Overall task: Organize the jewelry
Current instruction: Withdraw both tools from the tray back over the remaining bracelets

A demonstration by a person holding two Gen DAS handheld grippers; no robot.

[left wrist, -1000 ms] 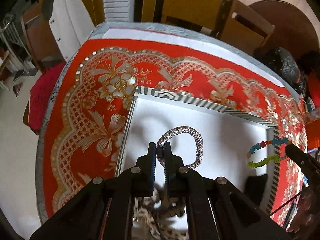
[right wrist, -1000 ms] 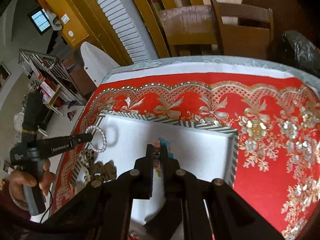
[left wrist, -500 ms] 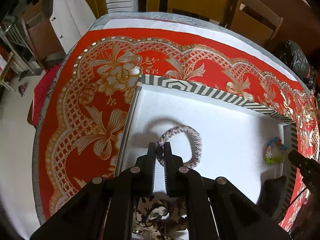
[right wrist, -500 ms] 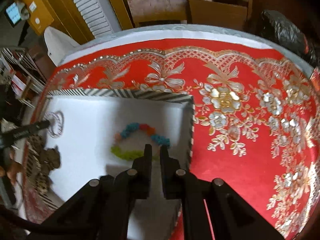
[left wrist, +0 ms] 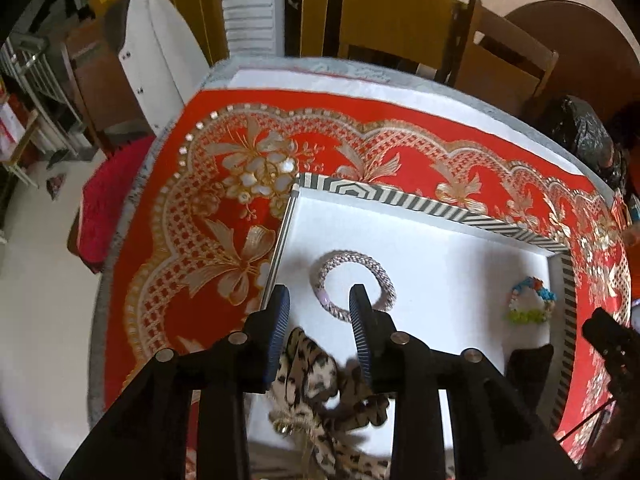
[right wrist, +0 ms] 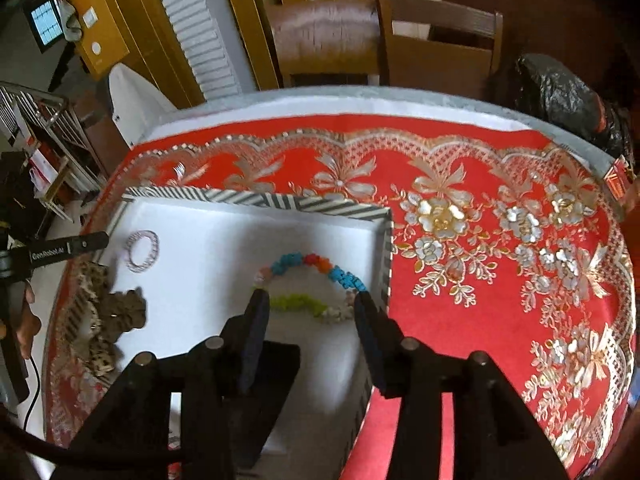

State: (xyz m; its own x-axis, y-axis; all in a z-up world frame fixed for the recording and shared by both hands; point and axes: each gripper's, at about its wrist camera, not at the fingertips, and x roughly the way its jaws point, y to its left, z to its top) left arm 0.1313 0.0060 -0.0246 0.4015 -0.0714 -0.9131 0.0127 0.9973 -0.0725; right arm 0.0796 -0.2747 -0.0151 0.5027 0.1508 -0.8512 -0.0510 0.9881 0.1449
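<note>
A white tray with a black-and-white striped rim [left wrist: 420, 200] [right wrist: 280, 202] lies on the red tablecloth. A silver rope bracelet [left wrist: 372, 264] [right wrist: 143, 250] lies flat in its left part. My left gripper [left wrist: 320, 304] is open just above and in front of it, holding nothing. A colourful bead bracelet [right wrist: 312, 284] [left wrist: 530, 300] lies flat in the tray's right part. My right gripper [right wrist: 308, 304] is open over its near side, holding nothing. A leopard-print fabric piece [left wrist: 320, 376] [right wrist: 100, 312] lies at the tray's near left.
The red and gold tablecloth [right wrist: 500, 240] covers a round table [left wrist: 360, 76]. Wooden chairs [right wrist: 440, 48] stand behind it and a black plastic bag [right wrist: 560, 96] sits at the far right. A small black block [left wrist: 528, 364] [right wrist: 276, 360] rests in the tray's near right part.
Both grippers have opened. The silver bracelet has left the left gripper and lies flat in the tray. The bead bracelet, set down half a second ago, lies below the opened right gripper.
</note>
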